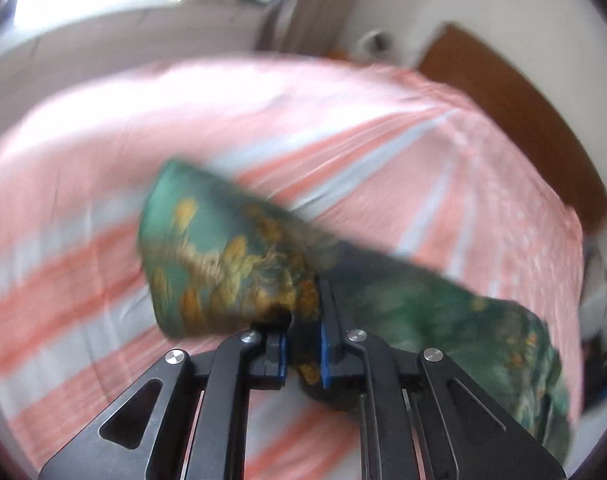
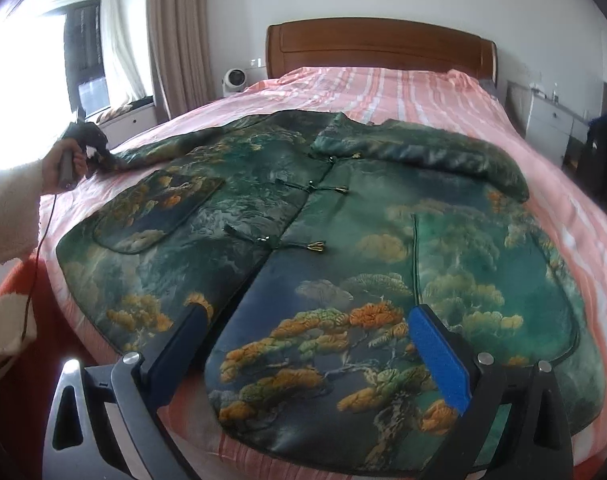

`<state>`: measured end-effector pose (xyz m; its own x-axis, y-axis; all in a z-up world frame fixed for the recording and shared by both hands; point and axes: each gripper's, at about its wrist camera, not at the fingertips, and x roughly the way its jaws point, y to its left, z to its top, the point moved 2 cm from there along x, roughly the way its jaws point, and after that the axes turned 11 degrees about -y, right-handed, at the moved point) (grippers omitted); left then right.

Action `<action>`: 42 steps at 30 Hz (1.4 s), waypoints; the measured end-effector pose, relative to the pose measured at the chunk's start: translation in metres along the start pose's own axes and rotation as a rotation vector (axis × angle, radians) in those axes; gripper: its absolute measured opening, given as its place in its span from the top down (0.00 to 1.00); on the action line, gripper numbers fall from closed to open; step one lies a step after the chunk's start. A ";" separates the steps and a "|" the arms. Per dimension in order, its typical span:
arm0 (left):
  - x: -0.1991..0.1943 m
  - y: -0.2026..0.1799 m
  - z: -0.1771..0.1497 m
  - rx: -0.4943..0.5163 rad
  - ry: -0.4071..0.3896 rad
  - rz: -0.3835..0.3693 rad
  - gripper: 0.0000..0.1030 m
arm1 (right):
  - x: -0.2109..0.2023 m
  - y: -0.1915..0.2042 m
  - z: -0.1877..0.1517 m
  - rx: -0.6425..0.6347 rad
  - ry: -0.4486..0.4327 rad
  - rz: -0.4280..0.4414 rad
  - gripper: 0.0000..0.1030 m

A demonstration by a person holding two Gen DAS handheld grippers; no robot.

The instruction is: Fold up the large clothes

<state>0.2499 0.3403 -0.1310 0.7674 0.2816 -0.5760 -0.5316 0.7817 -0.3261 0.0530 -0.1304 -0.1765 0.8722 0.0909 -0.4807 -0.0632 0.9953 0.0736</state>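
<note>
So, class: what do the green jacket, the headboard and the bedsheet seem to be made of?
Green jacket: probably silky padded brocade; it shines, with a raised pine pattern.
Headboard: polished brown wood, judging by the glossy surface.
Bedsheet: thin matte cloth, likely cotton; pink and white stripes, fine wrinkles.

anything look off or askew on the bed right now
Nothing damaged or spilled. The green jacket lies front-up on the striped bedspread; its one sleeve is folded across the chest, the other is pinched in the left gripper.
</note>
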 end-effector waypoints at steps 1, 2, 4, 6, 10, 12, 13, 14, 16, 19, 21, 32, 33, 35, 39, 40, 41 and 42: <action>-0.018 -0.033 0.007 0.092 -0.051 -0.032 0.90 | 0.000 -0.002 0.001 0.012 -0.010 -0.002 0.03; -0.034 -0.064 0.011 0.175 -0.095 -0.064 0.90 | -0.001 -0.004 0.002 0.020 -0.019 0.001 0.03; -0.074 -0.147 0.005 0.390 -0.191 -0.172 0.90 | -0.003 -0.008 0.005 0.033 -0.033 0.011 0.03; -0.110 -0.221 -0.019 0.584 -0.270 -0.279 0.90 | -0.004 -0.011 0.005 0.044 -0.039 0.022 0.03; -0.146 -0.332 -0.108 0.876 -0.303 -0.442 0.85 | -0.009 -0.015 0.003 0.054 -0.045 0.029 0.03; -0.141 -0.358 -0.158 0.963 -0.256 -0.469 0.61 | -0.014 -0.021 0.004 0.065 -0.061 0.019 0.03; -0.130 -0.367 -0.190 1.011 -0.192 -0.462 0.25 | -0.017 -0.023 0.005 0.070 -0.069 0.015 0.03; -0.119 -0.371 -0.219 1.055 -0.141 -0.431 0.13 | -0.020 -0.027 0.006 0.074 -0.081 0.009 0.03; -0.106 -0.365 -0.265 1.150 -0.088 -0.381 0.10 | -0.025 -0.032 0.007 0.076 -0.096 -0.002 0.03; -0.106 -0.342 -0.299 1.246 -0.048 -0.361 0.11 | -0.033 -0.038 0.006 0.073 -0.114 -0.016 0.03; -0.120 -0.325 -0.296 1.237 -0.036 -0.383 0.10 | -0.037 -0.040 0.004 0.061 -0.124 -0.018 0.03; -0.158 -0.236 -0.247 0.977 0.004 -0.329 0.03 | -0.033 -0.027 0.005 -0.015 -0.135 0.007 0.03; -0.158 -0.227 -0.249 0.955 0.010 -0.322 0.03 | -0.033 -0.025 0.004 -0.030 -0.137 0.007 0.03; -0.161 -0.214 -0.253 0.914 0.024 -0.313 0.03 | -0.033 -0.022 0.004 -0.054 -0.139 0.008 0.03; -0.178 -0.184 -0.263 0.817 0.036 -0.295 0.03 | -0.030 -0.022 0.002 -0.058 -0.130 0.013 0.03; -0.178 -0.182 -0.266 0.795 0.037 -0.294 0.03 | -0.030 -0.022 0.001 -0.057 -0.128 0.011 0.03; -0.178 -0.179 -0.268 0.764 0.039 -0.292 0.03 | -0.030 -0.022 0.001 -0.057 -0.128 0.007 0.03; -0.179 -0.174 -0.266 0.739 0.038 -0.290 0.03 | -0.031 -0.023 0.001 -0.058 -0.131 0.001 0.03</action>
<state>0.1095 0.0058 -0.1704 0.8189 0.0015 -0.5739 0.0731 0.9916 0.1068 0.0284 -0.1556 -0.1623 0.9278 0.0903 -0.3619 -0.0885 0.9958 0.0216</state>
